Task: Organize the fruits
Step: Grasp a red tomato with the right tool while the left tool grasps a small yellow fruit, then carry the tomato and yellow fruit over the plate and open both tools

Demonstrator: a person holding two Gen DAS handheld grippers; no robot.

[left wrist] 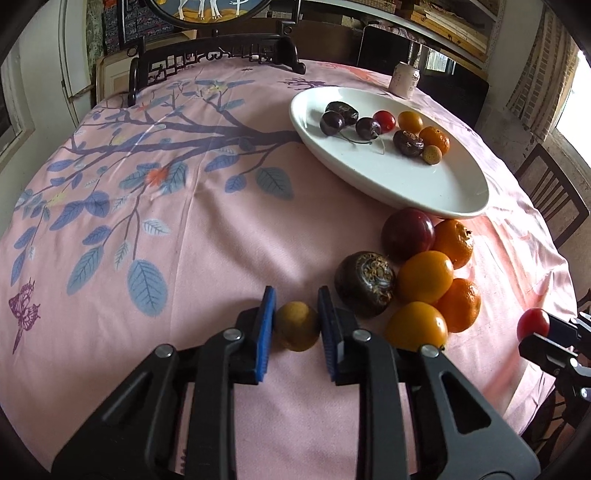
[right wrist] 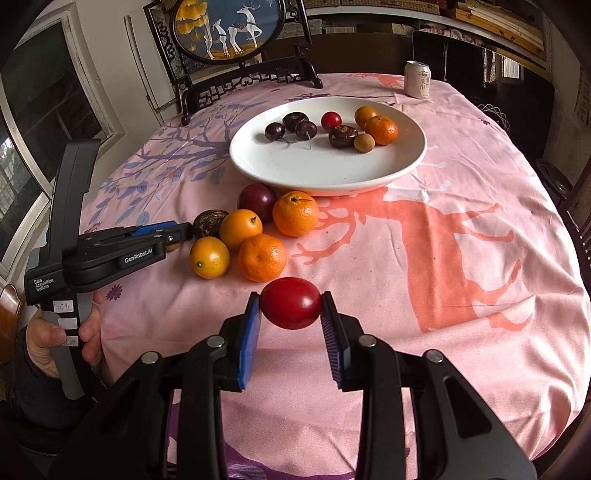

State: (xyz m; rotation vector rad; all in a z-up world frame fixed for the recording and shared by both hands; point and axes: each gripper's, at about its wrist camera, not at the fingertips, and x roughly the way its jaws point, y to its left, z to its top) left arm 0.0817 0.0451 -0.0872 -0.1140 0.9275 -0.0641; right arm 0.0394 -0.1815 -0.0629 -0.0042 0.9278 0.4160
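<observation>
My left gripper [left wrist: 297, 308] is shut on a small yellow-brown round fruit [left wrist: 297, 325] that rests on the pink tablecloth. Just right of it lies a pile: a dark chestnut-like fruit [left wrist: 365, 283], a plum [left wrist: 407, 233], mandarins [left wrist: 453, 242] and smooth orange fruits [left wrist: 424, 277]. My right gripper [right wrist: 290, 299] is shut on a red cherry tomato [right wrist: 290, 303], held above the cloth in front of that pile [right wrist: 251, 236]. The white plate [right wrist: 295, 170] behind holds cherries, a tomato, orange fruits and small brown fruits. In the right wrist view the left gripper [right wrist: 177, 232] reaches in from the left.
A drink can [right wrist: 417, 79] stands behind the plate. A dark carved stand with a round painted screen [right wrist: 229, 33] sits at the table's far edge. A wooden chair [left wrist: 550, 195] is beyond the right edge. A hand [right wrist: 48, 343] holds the left gripper's handle.
</observation>
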